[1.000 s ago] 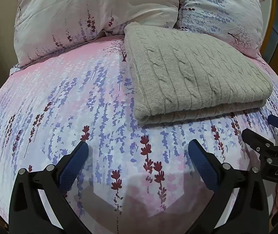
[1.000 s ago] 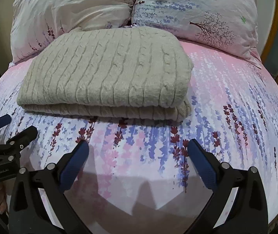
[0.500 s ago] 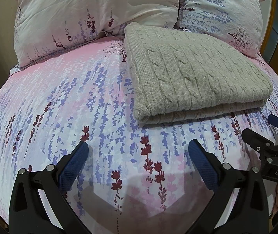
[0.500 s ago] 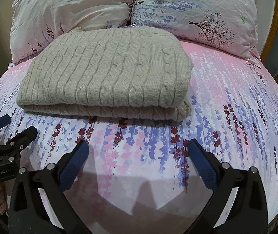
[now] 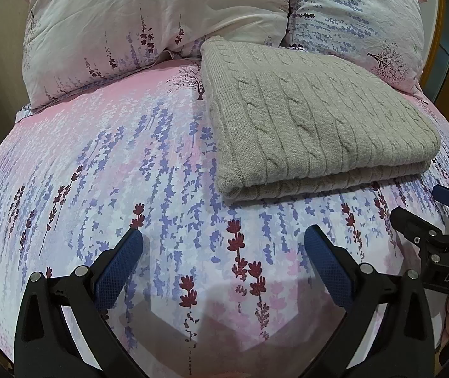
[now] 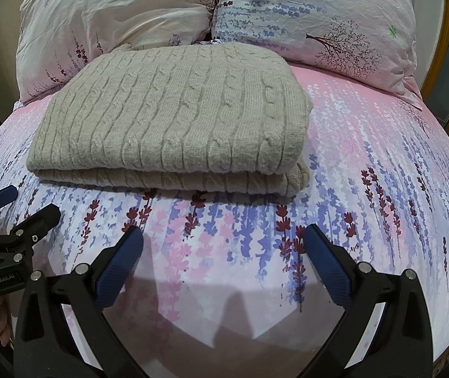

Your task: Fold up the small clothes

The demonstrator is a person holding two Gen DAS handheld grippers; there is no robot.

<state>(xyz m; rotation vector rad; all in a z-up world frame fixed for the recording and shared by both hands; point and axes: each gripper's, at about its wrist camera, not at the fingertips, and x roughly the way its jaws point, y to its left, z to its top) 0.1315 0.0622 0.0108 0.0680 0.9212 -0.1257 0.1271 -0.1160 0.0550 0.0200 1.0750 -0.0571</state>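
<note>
A beige cable-knit sweater lies folded into a flat rectangle on the bed, its doubled edge facing me; it also shows in the right wrist view. My left gripper is open and empty, above the sheet in front of the sweater's left corner. My right gripper is open and empty, in front of the sweater's right half. Each gripper shows at the edge of the other's view: the right one and the left one, both open.
The bed sheet is pink and white with a lavender print. Two matching pillows lie just behind the sweater. A wooden frame stands at the far right.
</note>
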